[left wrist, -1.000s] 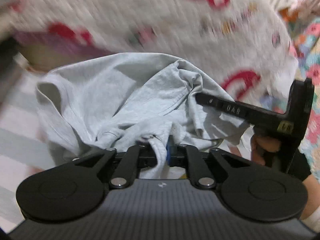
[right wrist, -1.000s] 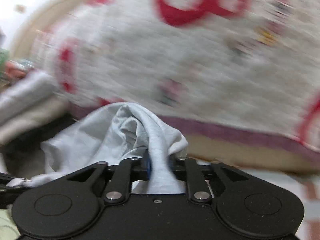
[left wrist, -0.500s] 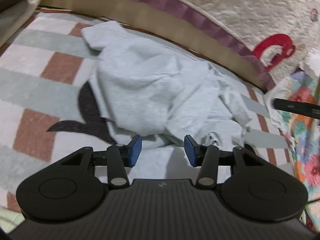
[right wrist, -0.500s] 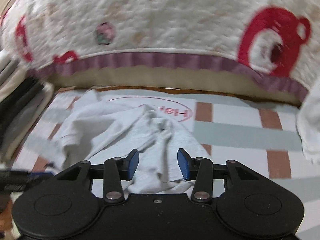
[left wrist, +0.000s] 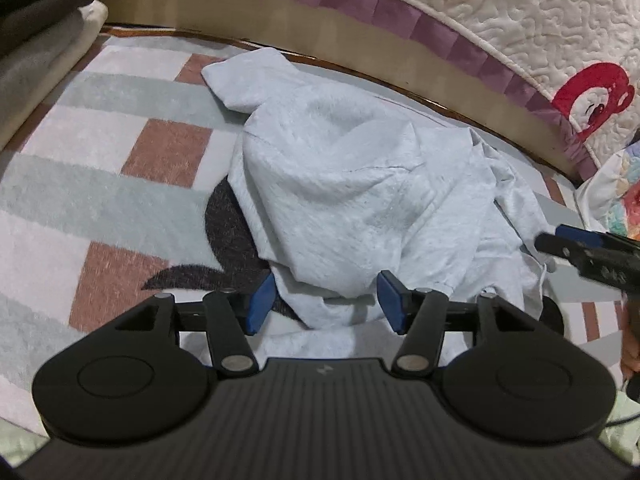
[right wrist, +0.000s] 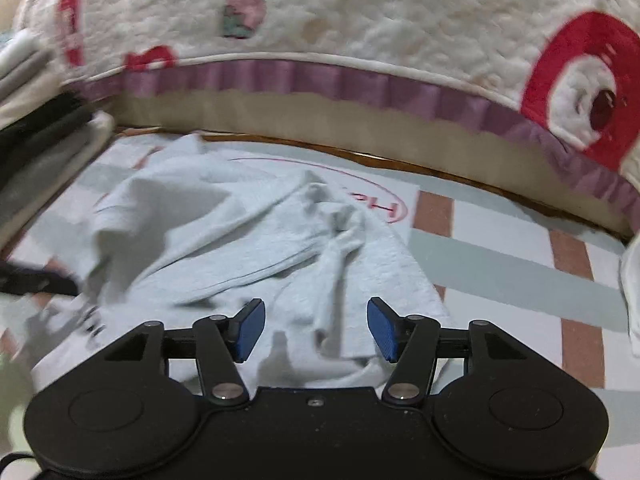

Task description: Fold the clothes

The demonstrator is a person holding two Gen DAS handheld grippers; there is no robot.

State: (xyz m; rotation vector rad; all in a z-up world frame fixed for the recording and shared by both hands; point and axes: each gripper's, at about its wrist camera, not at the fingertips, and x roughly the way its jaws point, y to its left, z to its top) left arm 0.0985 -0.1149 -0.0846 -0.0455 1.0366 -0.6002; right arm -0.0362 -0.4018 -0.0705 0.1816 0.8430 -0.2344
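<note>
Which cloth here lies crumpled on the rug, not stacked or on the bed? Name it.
The pale grey garment, bunched on the checked rug right before both open claws. The folded stack sits at the left; the quilt covers the bed.

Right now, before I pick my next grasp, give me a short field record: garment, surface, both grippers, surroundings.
garment: light grey garment, crumpled in a heap, not folded
surface: checked rug, garment lying on it
left gripper: jaws open, just above the garment's near edge, holding nothing
right gripper: jaws open over the garment's wrinkles, holding nothing
surroundings: bed edge with white quilt behind; stack of folded clothes off to one side
</note>
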